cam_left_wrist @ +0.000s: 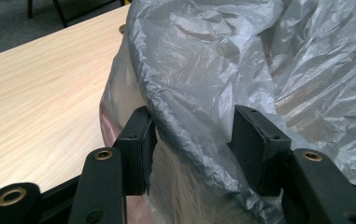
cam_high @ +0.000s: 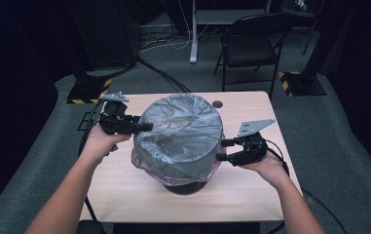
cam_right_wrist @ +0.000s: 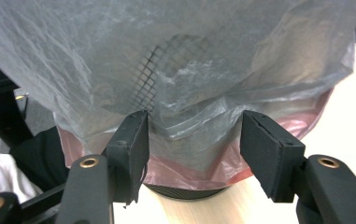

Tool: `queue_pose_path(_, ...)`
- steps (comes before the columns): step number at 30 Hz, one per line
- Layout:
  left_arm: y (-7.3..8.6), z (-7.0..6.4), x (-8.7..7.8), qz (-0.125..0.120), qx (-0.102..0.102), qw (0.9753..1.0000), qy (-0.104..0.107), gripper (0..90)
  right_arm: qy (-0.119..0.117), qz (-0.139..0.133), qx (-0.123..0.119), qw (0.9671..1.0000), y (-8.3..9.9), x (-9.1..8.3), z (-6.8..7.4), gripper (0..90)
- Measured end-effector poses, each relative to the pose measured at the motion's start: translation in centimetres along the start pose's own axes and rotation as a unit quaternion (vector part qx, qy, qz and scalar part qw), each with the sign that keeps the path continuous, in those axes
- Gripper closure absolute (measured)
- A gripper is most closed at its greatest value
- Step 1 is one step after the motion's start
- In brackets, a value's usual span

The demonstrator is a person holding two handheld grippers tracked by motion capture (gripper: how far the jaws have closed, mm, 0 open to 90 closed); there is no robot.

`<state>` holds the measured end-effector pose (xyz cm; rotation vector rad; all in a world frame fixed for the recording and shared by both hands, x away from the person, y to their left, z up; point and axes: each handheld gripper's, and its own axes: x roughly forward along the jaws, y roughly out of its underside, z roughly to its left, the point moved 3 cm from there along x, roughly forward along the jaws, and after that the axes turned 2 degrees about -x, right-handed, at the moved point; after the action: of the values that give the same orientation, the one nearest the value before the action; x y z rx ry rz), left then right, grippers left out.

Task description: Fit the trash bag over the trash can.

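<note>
Left hand-held gripper [cam_left_wrist: 192, 140] spread, straddling the grey bag [cam_high: 180, 131] at the bin's rim. Right hand-held gripper [cam_right_wrist: 192, 149] spread too, facing the bag's loose hem just ahead.

Bin blocks the middle, open surface at the sides

The bagged bin [cam_high: 180, 141] stands between the left tongs [cam_high: 146, 127] and right tongs [cam_high: 220, 149]; bare surface [cam_high: 124, 190] lies open behind and beside each.
</note>
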<state>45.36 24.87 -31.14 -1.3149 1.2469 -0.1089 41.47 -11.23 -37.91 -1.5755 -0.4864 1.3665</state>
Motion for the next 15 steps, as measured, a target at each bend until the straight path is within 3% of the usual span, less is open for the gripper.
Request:
queue_pose_path(4,0.8,0.6,-1.3,0.006,-0.001,1.0000,-0.004,51.2,-0.014,0.004,-0.013,0.9998,-0.6,1.0,1.3,41.5)
queue_pose_path(11,2.2,2.1,-3.8,0.018,0.000,0.9997,-0.015,51.3,-0.036,0.019,-0.040,0.9984,-2.2,4.0,5.1,38.5)
queue_pose_path(15,2.9,2.8,-4.9,0.015,-0.017,0.9996,-0.014,51.2,-0.051,0.027,-0.046,0.9973,-2.9,5.1,6.6,39.2)
